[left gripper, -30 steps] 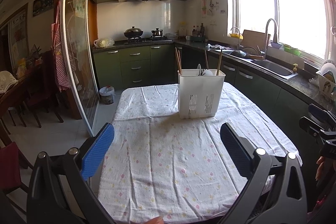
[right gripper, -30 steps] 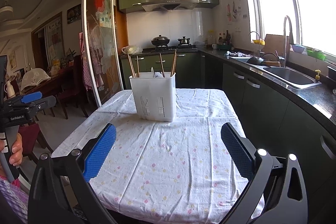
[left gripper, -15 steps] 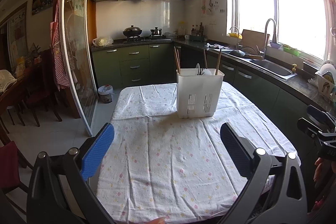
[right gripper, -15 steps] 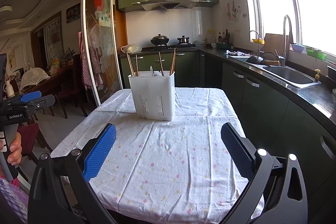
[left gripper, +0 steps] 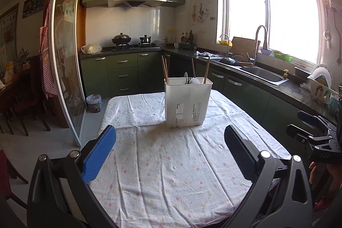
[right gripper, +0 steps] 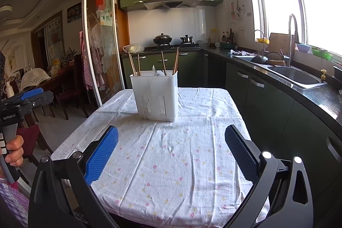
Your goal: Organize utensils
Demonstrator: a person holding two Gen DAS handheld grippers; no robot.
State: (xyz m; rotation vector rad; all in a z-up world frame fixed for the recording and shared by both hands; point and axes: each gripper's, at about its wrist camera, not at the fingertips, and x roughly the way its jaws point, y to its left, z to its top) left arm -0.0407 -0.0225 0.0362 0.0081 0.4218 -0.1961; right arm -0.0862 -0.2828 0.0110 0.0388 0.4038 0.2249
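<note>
A white plastic utensil holder [left gripper: 187, 102] stands upright on the table, also in the right wrist view [right gripper: 155, 95]. Wooden chopsticks [left gripper: 164, 69] and a white spoon [left gripper: 193, 81] stick out of it; chopsticks also show in the right wrist view [right gripper: 175, 63]. My left gripper [left gripper: 170, 152] is open and empty, above the near half of the table, well short of the holder. My right gripper [right gripper: 171, 153] is open and empty, also short of the holder. The right gripper shows at the left view's right edge [left gripper: 312, 131]; the left gripper shows at the right view's left edge [right gripper: 23, 99].
The table carries a white flowered cloth [left gripper: 171, 174]. Green kitchen cabinets [left gripper: 121, 74] run behind, with a stove and pots. A counter with a sink [left gripper: 263, 75] runs along the right. A sliding glass door [left gripper: 66, 61] and dining chairs stand to the left.
Both grippers have drawn back and risen slightly; the utensil holder looks a little farther away. Both stay open and empty.
</note>
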